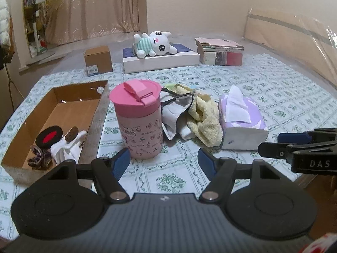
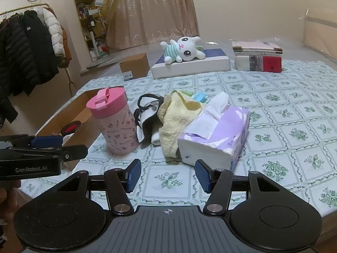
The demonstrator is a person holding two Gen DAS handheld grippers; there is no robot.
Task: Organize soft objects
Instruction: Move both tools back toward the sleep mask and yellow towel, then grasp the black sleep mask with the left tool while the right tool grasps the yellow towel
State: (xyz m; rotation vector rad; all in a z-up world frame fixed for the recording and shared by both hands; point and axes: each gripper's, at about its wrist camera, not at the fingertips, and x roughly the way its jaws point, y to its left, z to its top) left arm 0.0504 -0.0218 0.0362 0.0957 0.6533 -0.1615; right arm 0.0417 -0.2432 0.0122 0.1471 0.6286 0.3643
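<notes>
Left tongs [image 1: 164, 160]: your blue pads [image 1: 121, 162] stand spread with nothing between them, angled down over the flowered tablecloth [image 1: 170, 181], just short of the pink tumbler.
Right tongs [image 2: 168, 176]: also spread and empty, tilted down at the cloth just short of the tissue pack; in the left view they reach in from the right edge [image 1: 294, 145].
Hand pose: you hold both tools side by side at the near edge, level with each other; a hand shows only as a dim patch at the lower left of the right view.
Pink tumbler [image 1: 140, 120]: upright just ahead of your left tongs, lid on; hard, so likely not yours to sort.
Cardboard tray [image 1: 99, 113]: left of your left tongs, open-topped; it already holds a white glove [image 1: 67, 147], a black-and-red round piece and a dark patterned cloth item, so it looks like the collecting bin.
Tissue pack [image 2: 219, 135]: soft purple pack lying just ahead of your right tongs, one sheet pulled up.
Yellow towel [image 2: 177, 122]: crumpled between tumbler and tissues, touching the pack; still to be sorted, and probably your easiest pinch.
Grey mask [image 1: 177, 113]: black-strapped, half under the towel, beside the tumbler.
Plush bunny [image 1: 155, 43]: far beyond both tongs, lying on a flat white box [image 1: 164, 62].
Small carton [image 1: 98, 60] and book stack [image 1: 220, 51]: far left and far right.
</notes>
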